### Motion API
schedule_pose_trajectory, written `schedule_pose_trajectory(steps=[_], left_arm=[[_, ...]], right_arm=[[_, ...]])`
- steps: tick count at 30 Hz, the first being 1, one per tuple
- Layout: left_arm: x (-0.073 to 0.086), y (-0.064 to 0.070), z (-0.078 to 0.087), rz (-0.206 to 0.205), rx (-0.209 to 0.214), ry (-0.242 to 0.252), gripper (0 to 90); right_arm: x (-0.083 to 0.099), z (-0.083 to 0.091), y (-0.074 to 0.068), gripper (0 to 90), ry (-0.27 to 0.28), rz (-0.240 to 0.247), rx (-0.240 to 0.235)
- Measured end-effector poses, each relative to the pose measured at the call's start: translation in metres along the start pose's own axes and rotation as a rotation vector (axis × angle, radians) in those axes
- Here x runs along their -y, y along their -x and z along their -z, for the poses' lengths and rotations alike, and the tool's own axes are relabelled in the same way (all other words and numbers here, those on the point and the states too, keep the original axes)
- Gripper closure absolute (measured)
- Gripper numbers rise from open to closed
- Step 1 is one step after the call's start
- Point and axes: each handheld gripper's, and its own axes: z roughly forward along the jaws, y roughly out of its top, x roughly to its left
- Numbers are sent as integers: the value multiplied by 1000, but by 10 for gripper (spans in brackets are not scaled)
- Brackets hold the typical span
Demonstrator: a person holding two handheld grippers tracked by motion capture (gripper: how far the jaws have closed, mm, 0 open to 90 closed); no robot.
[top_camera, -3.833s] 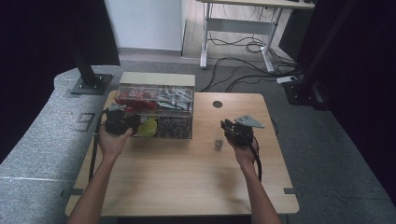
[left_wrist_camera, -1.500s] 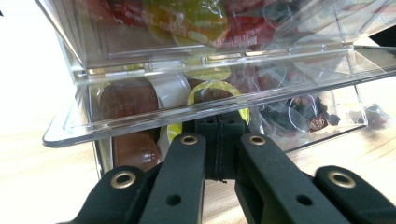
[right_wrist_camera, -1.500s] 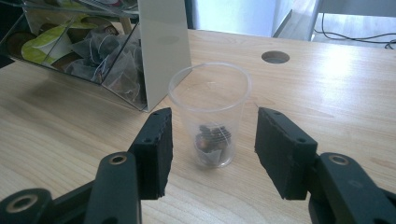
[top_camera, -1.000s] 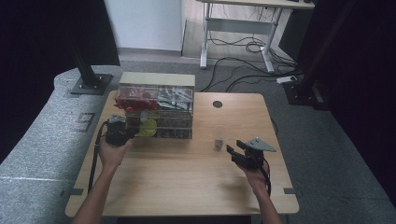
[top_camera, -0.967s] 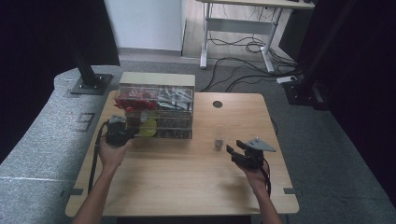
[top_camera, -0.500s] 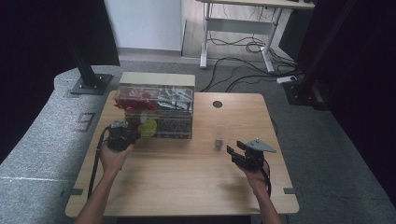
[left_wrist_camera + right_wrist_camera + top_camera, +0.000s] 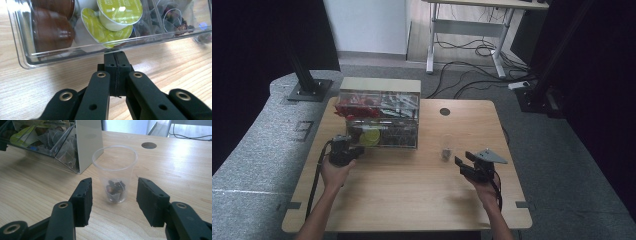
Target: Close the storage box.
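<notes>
Left gripper (image 7: 115, 56): jaws pressed together with nothing between them, tips at the lower front edge of the clear organiser box (image 7: 25, 57)
Right gripper (image 7: 113, 195): jaws wide apart, the plastic cup (image 7: 115, 170) standing beyond and between them, untouched
Plastic cup: upright on the bench (image 7: 175, 170), just beside the box corner, a tea bag (image 7: 114, 188) at its bottom
Organiser box contents: green capsules (image 7: 120, 11), brown capsules (image 7: 51, 31), tea bags in the adjoining compartment
High view: left gripper (image 7: 343, 150) at the box front, right gripper (image 7: 472, 167) near the cup (image 7: 445, 151)

A clear, glossy plastic cup (image 7: 114, 173) stands on the matt, pale wood-grain table (image 7: 175, 170), beside a transparent glossy plastic organiser box (image 7: 75, 47). The matt black gripper jaws look rough-edged.
</notes>
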Motion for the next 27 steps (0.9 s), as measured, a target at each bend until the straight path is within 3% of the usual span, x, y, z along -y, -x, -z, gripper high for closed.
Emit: schedule_pose_trajectory(steps=[13,22,27], left_arm=[[3,1,-2,-4,0,0,900],[16,7,3,-28,32,5,873],[30,14,3,-50,53,-5,763]], right_arm=[[1,-1,1,460,-6,1,1],[3,2,0,460,-5,0,2],[10,6,2,456,-9,-12,0]])
